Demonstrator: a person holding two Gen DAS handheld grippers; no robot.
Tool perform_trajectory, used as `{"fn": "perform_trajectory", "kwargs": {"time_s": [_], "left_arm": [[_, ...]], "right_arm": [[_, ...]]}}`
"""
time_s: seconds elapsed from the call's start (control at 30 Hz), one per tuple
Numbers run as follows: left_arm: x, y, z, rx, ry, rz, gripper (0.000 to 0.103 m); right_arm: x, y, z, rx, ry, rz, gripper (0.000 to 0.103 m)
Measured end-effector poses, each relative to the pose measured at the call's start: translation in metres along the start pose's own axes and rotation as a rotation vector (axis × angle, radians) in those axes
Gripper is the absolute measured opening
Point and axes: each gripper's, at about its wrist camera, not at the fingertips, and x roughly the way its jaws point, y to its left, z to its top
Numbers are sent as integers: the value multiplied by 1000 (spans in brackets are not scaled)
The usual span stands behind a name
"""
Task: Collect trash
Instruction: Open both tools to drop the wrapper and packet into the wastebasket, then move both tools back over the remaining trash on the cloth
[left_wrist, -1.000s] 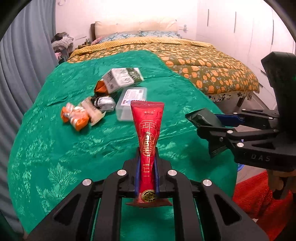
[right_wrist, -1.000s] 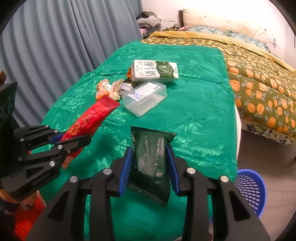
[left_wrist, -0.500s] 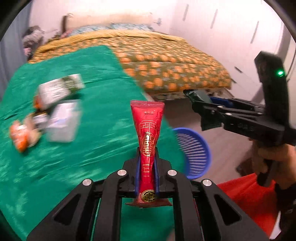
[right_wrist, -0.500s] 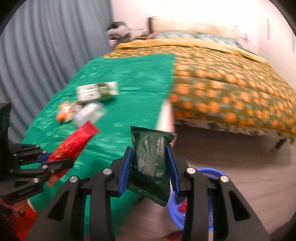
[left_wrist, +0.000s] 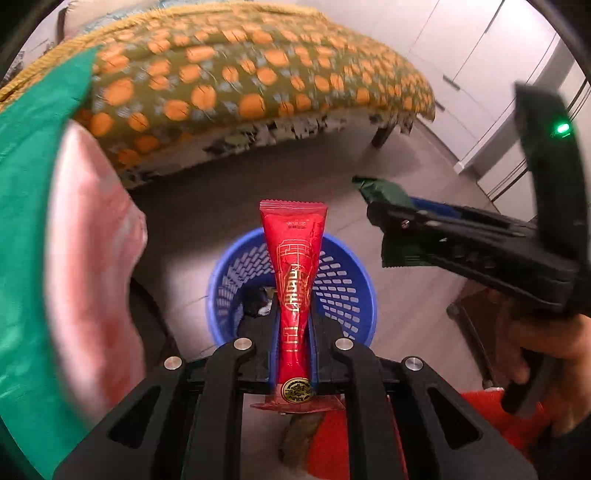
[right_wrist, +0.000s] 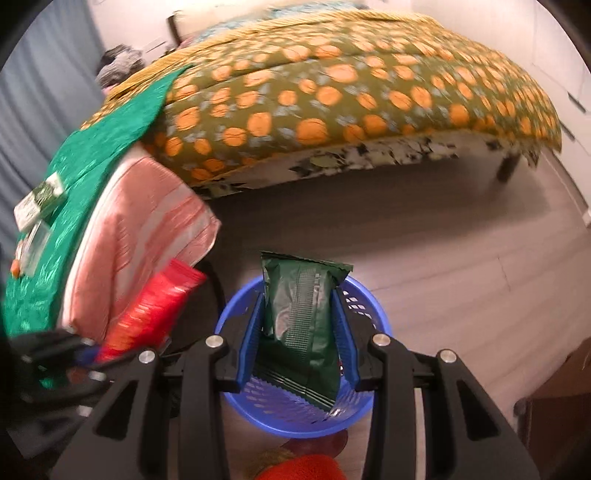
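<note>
Red wrapper (left_wrist: 293, 280): glossy red, gold line print, gold round seal at its lower end. Dark green packet (right_wrist: 301, 325): deep green, a paler ribbed strip down its middle. Basket (left_wrist: 347, 288), lower centre of frame: bright blue, lattice of pale slots. Bedspread (right_wrist: 332, 85), upper frame: olive ground, orange rounds, grey-blue leaf marks. Green cloth (right_wrist: 92, 155), left: emerald with tonal sheen. Pink bedding (right_wrist: 136, 236) beneath it: pale stripes. Gripper pads (right_wrist: 251, 339): blue on black frames.
</note>
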Motion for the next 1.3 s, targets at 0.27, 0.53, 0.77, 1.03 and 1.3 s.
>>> {"fn": "perform_trajectory", "kwargs": {"time_s": [0.27, 0.53, 0.77, 1.03, 1.3], "left_arm": [[46, -14, 12, 11, 3, 17, 56], [16, -13, 11, -9, -49, 19, 58], [-73, -13, -15, 23, -175, 16, 77], [-150, 62, -80, -43, -256, 202, 84], [-207, 197, -119, -208, -309, 446, 87]], "right_arm": [[6, -22, -2, 61, -12, 10, 67], [-12, -32, 1, 95, -64, 17, 67], [-37, -8, 9, 20, -168, -56, 76], [-59, 61, 5, -163, -295, -75, 76], [-58, 185, -28, -389, -329, 79, 77]]}}
